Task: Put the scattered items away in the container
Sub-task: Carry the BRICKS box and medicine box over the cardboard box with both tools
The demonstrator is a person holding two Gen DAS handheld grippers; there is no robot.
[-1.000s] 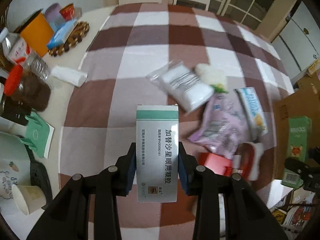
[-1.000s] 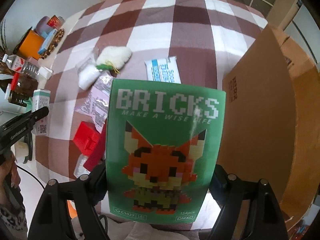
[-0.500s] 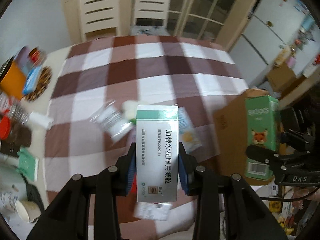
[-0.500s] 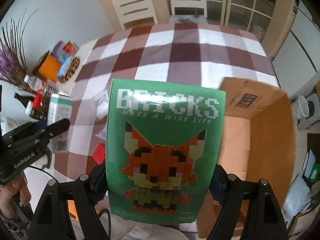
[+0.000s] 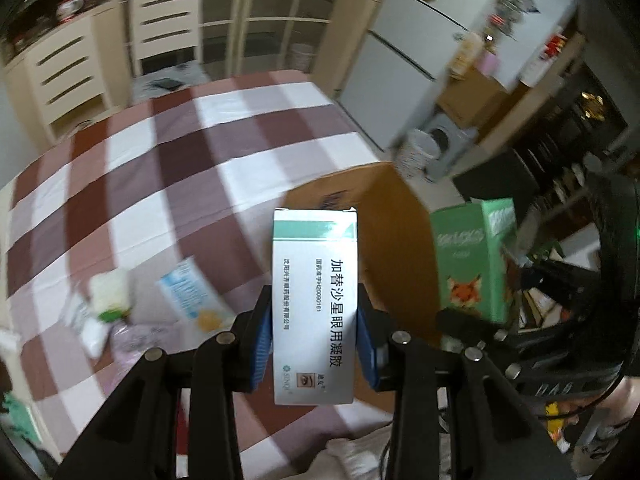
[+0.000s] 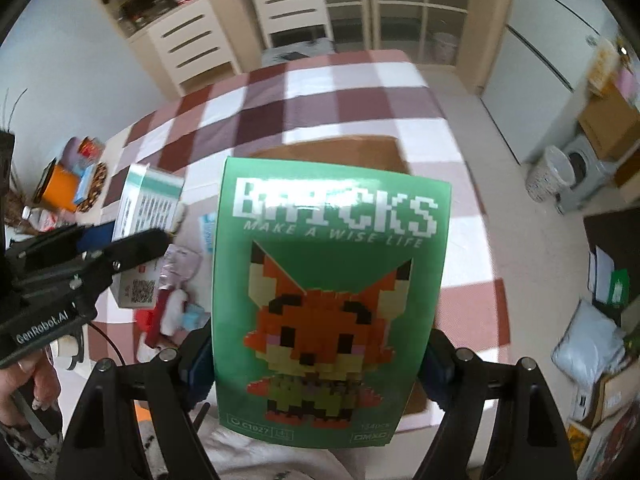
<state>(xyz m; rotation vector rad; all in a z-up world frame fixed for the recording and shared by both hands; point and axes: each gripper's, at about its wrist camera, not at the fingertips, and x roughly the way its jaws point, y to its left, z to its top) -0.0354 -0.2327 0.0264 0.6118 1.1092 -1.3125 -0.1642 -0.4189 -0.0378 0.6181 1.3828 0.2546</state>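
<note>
A: While both hands hold something, where is the box (image 5: 400, 248) they go into?

B: It sits at the table's (image 5: 240, 152) right edge. In the left view it lies just behind the white carton (image 5: 314, 312), a bit to the right. In the right view it lies behind the green carton (image 6: 328, 304), so that hand looks about straight over it.

A: Which hand is nearer, then?

B: I think the right one. The left one seems to need to go a little more to the right.

A: What is the left claw (image 5: 314, 344) doing?

B: It is pinched narrow on the white carton. The blue pads (image 5: 262, 344) press its two long sides. The carton stands up tall, its long way running along the fingers.

A: And the right claw (image 6: 320, 360)?

B: It is spread wide, but it is not empty. It holds the green carton by its sides, near the bottom. That one stands tall too.

A: How many things can you count?

B: Two claws, two cartons held, one box. On the cloth (image 5: 132, 184) I count a blue packet (image 5: 192, 294), a white fluffy thing (image 5: 110, 290), a clear bag (image 5: 90, 326) and a pink bag (image 6: 180, 264). There is red stuff (image 6: 154, 320) too, but it is too blurry to count.

A: So some things are not in the box yet?

B: Yes, at least five, I think.
</note>
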